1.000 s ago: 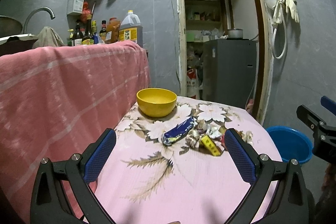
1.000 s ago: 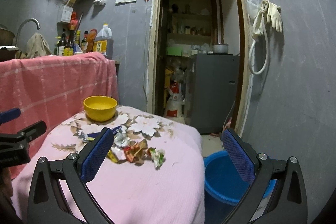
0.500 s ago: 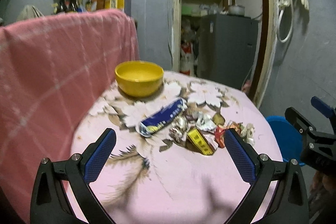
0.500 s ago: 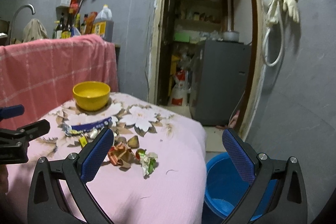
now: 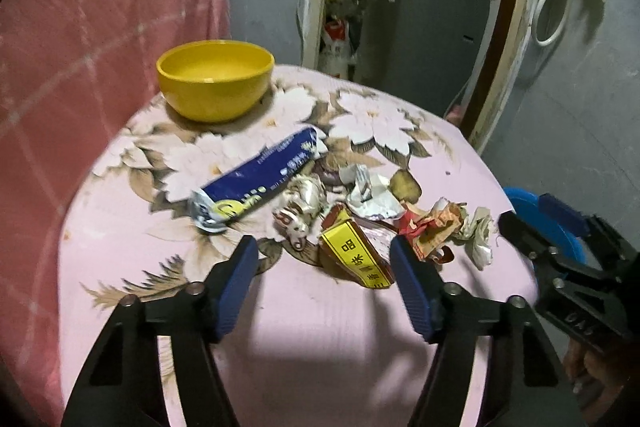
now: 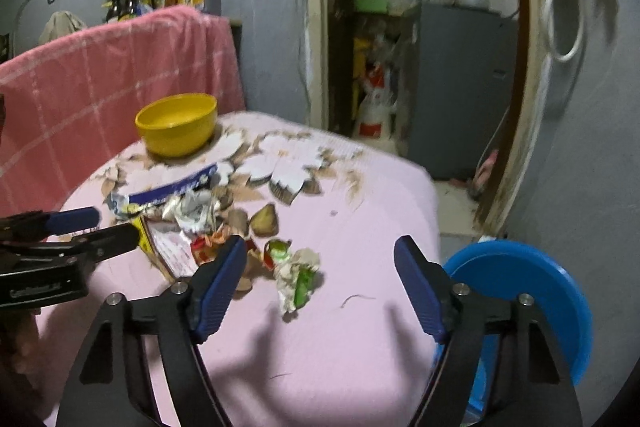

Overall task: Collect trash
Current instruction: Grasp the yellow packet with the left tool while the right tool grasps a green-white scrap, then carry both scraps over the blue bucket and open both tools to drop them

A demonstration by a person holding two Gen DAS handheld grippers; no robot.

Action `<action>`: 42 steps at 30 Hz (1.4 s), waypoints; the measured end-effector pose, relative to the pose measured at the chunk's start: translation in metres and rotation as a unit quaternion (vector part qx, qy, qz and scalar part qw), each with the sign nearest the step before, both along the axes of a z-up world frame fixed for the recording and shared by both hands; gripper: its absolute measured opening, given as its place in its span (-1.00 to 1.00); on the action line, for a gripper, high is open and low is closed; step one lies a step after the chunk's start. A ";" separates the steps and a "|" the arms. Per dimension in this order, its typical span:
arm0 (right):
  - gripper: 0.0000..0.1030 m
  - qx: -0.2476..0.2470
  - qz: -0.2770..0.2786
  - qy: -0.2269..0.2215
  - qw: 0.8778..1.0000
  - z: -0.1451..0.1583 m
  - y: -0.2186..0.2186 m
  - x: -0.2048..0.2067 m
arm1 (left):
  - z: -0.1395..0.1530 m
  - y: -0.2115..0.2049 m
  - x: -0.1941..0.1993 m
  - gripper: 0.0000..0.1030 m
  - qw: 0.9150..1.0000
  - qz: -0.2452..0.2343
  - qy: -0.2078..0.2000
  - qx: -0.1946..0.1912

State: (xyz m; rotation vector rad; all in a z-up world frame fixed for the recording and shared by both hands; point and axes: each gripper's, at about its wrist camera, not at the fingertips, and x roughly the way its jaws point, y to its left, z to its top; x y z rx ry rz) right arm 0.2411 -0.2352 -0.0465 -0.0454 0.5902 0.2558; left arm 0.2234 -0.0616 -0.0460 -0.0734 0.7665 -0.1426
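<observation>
Trash lies in a heap on the pink flowered tablecloth (image 5: pixel 320 339): a blue wrapper (image 5: pixel 256 183), a crumpled silver foil (image 5: pixel 300 205), a yellow-labelled packet (image 5: pixel 356 257), red scraps (image 5: pixel 428 231) and a white-green crumpled wad (image 6: pixel 298 277). My left gripper (image 5: pixel 324 267) is open and empty, just short of the yellow packet. My right gripper (image 6: pixel 320 275) is open and empty, with the white-green wad between its fingers' line. The blue bin (image 6: pixel 520 295) stands beside the table on the right.
A yellow bowl (image 5: pixel 214 79) sits at the table's far left. A pink cloth (image 5: pixel 80 47) covers a counter on the left. A doorway with a grey fridge (image 5: pixel 420 35) lies behind. The table edge drops off on the right.
Both grippers have moved forward and down toward the trash heap, which now looks much larger. Both stay open.
</observation>
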 end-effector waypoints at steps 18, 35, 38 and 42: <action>-0.55 0.027 0.050 0.091 0.994 -0.034 0.016 0.030 | -0.005 0.008 0.012 -0.56 0.995 -0.019 0.045 -0.085; -0.81 0.035 0.040 0.056 0.997 -0.022 0.011 -0.006 | 0.016 0.011 -0.026 -0.65 0.994 -0.034 0.032 -0.103; -0.81 0.049 0.035 0.045 0.997 -0.017 0.005 -0.014 | 0.018 0.007 -0.032 -0.65 0.993 -0.043 0.026 -0.102; -0.81 0.057 0.026 0.010 0.998 -0.003 -0.004 -0.030 | 0.028 -0.005 -0.039 -0.65 0.994 -0.058 -0.001 -0.096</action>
